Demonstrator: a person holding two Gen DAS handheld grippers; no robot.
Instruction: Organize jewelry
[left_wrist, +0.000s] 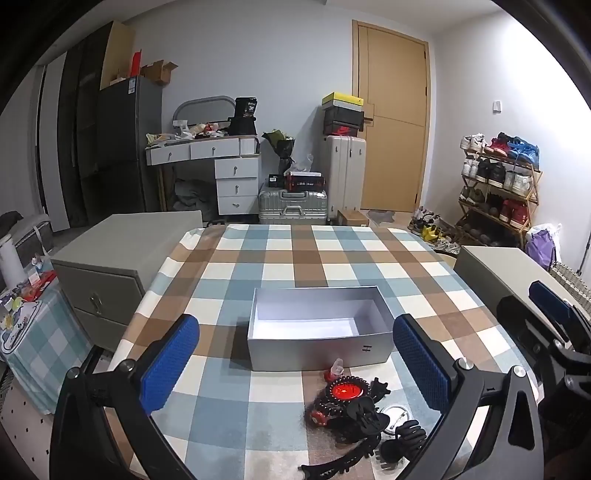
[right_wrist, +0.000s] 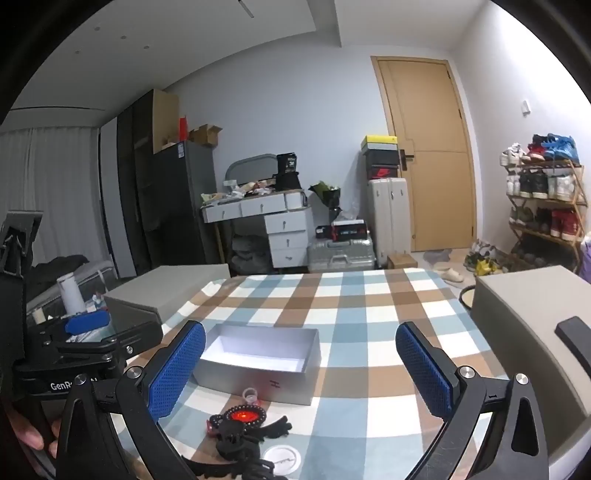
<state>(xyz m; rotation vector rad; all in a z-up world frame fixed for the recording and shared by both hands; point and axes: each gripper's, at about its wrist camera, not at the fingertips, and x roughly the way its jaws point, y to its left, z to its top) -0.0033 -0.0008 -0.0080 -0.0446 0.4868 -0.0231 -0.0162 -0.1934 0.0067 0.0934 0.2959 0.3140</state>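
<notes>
The left gripper (left_wrist: 295, 365) hangs with its blue pads (left_wrist: 170, 363) spread as wide as they go and nothing between them, tilted down toward the near part of the table (left_wrist: 332, 251). That wide stance suits an approach: no piece is yet chosen, and the open span leaves room to drop over a bulky item. The right gripper (right_wrist: 299, 373) is likewise fully spread and empty, pointing more nearly level, so it looks across the table rather than down onto anything. In the left wrist view it shows at the far right, beside the table's right edge.

Just below and ahead of both tools, close to the near edge of the table, lies the jewelry pile (left_wrist: 354, 410): a ring of dark beads around a red disc (left_wrist: 345, 391), black hair clips (left_wrist: 364, 417) tangled over it, a round white badge (left_wrist: 394, 421) and a small clear-and-red piece (left_wrist: 334, 370) at the foot of the box. The pieces overlap, which probably means they must be lifted one at a time.

Directly behind the pile, toward the table's middle, stands the grey box (left_wrist: 317, 350), lid off and empty, its long side facing the tools. It is presumably set there as the destination, so each piece travels only a short way. Nothing has gone in yet; the task appears to be at its start.
</notes>
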